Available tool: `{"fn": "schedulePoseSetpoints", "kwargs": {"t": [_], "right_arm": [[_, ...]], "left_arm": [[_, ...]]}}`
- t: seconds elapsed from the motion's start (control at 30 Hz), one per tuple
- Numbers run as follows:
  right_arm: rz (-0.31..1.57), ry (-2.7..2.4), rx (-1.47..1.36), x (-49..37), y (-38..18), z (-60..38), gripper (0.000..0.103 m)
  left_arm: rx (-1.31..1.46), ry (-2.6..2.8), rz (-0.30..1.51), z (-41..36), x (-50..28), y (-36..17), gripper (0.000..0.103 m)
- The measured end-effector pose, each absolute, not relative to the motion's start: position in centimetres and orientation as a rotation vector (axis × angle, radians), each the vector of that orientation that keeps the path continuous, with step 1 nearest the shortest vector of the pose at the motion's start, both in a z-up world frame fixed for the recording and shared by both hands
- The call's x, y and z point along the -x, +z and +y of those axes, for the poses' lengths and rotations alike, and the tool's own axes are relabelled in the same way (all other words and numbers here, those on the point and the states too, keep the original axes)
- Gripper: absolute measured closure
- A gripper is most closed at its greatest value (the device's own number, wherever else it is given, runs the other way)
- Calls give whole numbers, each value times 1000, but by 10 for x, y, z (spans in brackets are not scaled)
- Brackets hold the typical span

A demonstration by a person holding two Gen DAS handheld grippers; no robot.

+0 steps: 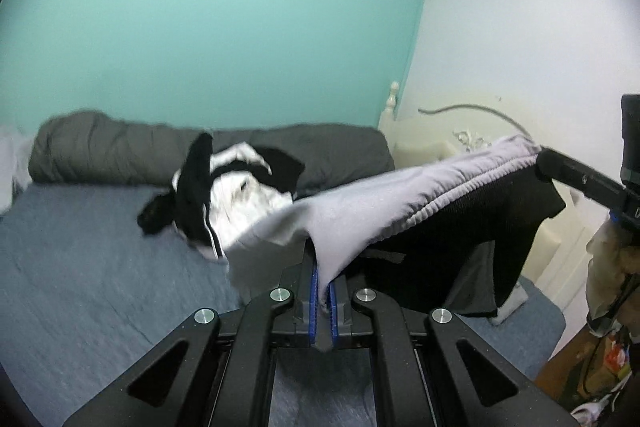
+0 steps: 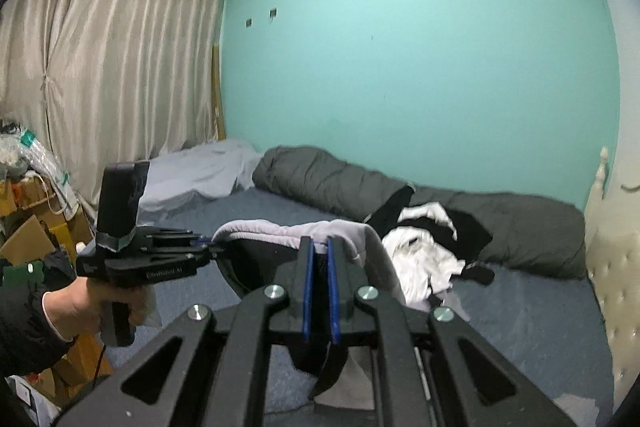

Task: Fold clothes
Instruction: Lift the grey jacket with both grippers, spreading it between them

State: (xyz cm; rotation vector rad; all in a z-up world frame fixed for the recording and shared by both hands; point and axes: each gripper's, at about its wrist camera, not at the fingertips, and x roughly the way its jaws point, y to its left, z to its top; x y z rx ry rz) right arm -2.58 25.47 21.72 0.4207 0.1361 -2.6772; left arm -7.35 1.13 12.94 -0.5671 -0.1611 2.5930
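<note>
Above the blue-grey bed sheet (image 1: 92, 267), the left gripper (image 1: 323, 291) has its blue pads pressed together on the edge of a pale lilac garment with a black lining (image 1: 372, 203). The right gripper (image 2: 319, 255) pinches the same garment at its elastic band, jaws almost closed, so the cloth hangs stretched between both claws. Behind it a heap of black and white clothes (image 1: 228, 195) lies against a rolled dark grey duvet (image 1: 104, 151), near the turquoise wall (image 1: 224, 15).
</note>
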Motion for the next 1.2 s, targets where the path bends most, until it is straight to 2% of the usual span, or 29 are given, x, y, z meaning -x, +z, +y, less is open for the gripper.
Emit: {"fn": "schedulePoseSetpoints", "kwargs": {"t": [0.33,0.53,0.67,0.93,1.2], "right_arm": [[125,-2710,-304,9,307,248,97],[141,-2724,-304,9,318,249,97],[130,-2721,-422,24,279,252,97],[55,-2641,-710,66,142,252,97],[8,-2538,-897,94,44,229,96]], "left_arm": [[464,2653,-25,-3,48,251,99],[441,2645,-5,-6,36,282,99],[540,2628,-2,0,47,240,99],[762,2552,-71,1,75,117,99],[967,2510,-134,-19,83,10,99]]}}
